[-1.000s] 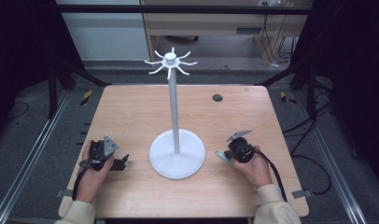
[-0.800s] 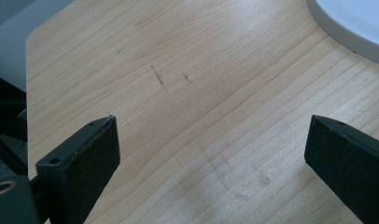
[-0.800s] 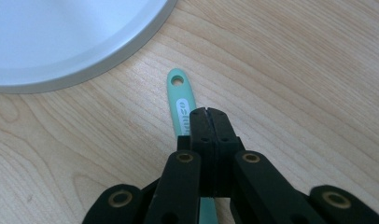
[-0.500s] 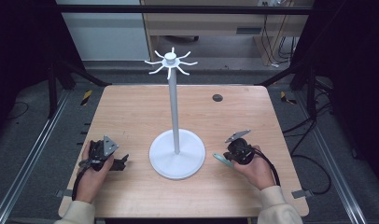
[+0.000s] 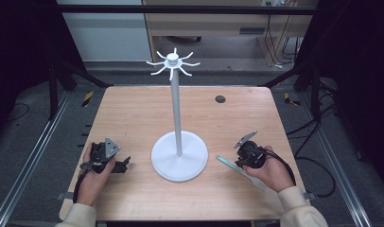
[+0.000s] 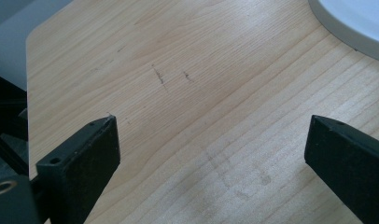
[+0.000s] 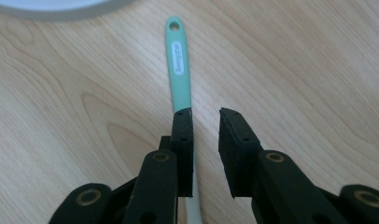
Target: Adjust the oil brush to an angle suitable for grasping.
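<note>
A spatula with a teal handle and a pale blade lies flat on the wooden table, right of the white hook stand. My right gripper hovers just above the spatula. Its jaws have just been opening and now stand a little apart. The handle runs under the left jaw, and no pad presses on it. In the high view the right gripper points toward the stand's round base. My left gripper rests wide open on bare wood, and in the high view this left gripper sits left of the base.
A small dark round thing sits near the table's far right edge. The stand's tall pole carries several hooks at its top. The base rim shows in the left gripper view and the right gripper view. Cables trail off the right side.
The right hand and its gripper have lifted slightly, and more of the spatula now shows on the table beside it. The left hand has stayed still.
</note>
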`<state>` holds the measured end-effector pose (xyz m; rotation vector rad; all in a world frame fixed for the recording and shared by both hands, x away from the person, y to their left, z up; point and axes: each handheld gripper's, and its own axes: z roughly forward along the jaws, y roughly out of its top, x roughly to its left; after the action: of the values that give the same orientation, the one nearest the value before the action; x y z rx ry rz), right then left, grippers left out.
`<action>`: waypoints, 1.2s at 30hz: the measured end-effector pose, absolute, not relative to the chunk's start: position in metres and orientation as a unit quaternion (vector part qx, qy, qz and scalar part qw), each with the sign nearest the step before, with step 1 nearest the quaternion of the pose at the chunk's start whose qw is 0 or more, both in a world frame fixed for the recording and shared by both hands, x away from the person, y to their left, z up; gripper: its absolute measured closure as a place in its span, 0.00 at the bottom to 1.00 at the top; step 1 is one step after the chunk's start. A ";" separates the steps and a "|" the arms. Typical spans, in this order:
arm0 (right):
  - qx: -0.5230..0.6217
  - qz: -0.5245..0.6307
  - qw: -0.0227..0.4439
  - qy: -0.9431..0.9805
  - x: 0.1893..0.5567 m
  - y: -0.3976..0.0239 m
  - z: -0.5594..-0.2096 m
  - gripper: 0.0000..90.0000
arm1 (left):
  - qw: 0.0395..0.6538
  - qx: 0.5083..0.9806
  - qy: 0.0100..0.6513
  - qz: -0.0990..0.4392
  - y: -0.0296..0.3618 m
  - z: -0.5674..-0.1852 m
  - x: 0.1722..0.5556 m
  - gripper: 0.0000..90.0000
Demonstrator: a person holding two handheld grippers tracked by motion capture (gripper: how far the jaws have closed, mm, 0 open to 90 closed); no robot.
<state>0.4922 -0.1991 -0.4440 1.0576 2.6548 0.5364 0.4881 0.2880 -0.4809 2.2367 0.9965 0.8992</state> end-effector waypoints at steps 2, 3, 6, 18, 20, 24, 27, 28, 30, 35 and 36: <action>0.359 0.175 0.112 0.910 0.492 -0.201 -0.445 0.83 | 0.263 0.828 0.368 0.332 0.288 -0.481 0.488 0.03; 0.358 0.172 0.111 0.911 0.492 -0.201 -0.445 0.82 | 0.263 0.827 0.368 0.333 0.288 -0.481 0.488 0.03; 0.355 0.168 0.099 0.914 0.492 -0.202 -0.445 0.79 | 0.263 0.827 0.368 0.333 0.287 -0.481 0.488 0.03; 0.338 0.128 0.075 0.929 0.491 -0.196 -0.456 0.81 | 0.264 0.827 0.368 0.334 0.287 -0.482 0.488 0.03; 0.335 0.122 0.072 0.932 0.491 -0.195 -0.457 0.82 | 0.264 0.827 0.367 0.334 0.287 -0.482 0.488 0.03; 0.336 0.119 0.070 0.932 0.492 -0.196 -0.460 0.82 | 0.264 0.827 0.368 0.335 0.287 -0.481 0.488 0.03; 0.339 0.115 0.068 0.931 0.493 -0.197 -0.461 0.83 | 0.264 0.827 0.368 0.335 0.287 -0.481 0.488 0.03; 0.341 0.115 0.067 0.931 0.492 -0.198 -0.461 0.83 | 0.264 0.827 0.368 0.335 0.287 -0.481 0.488 0.03; 0.341 0.114 0.065 0.931 0.492 -0.199 -0.462 0.84 | 0.264 0.827 0.367 0.335 0.287 -0.481 0.488 0.03; 0.344 0.110 0.057 0.931 0.493 -0.200 -0.464 0.84 | 0.265 0.827 0.368 0.334 0.287 -0.481 0.488 0.03; 0.340 0.110 0.057 0.932 0.493 -0.201 -0.465 0.85 | 0.265 0.826 0.367 0.335 0.287 -0.481 0.488 0.03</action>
<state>0.4932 -0.2008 -0.4652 1.0317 2.8262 0.3333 0.4881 0.2872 -0.4813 2.2333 0.9929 0.9047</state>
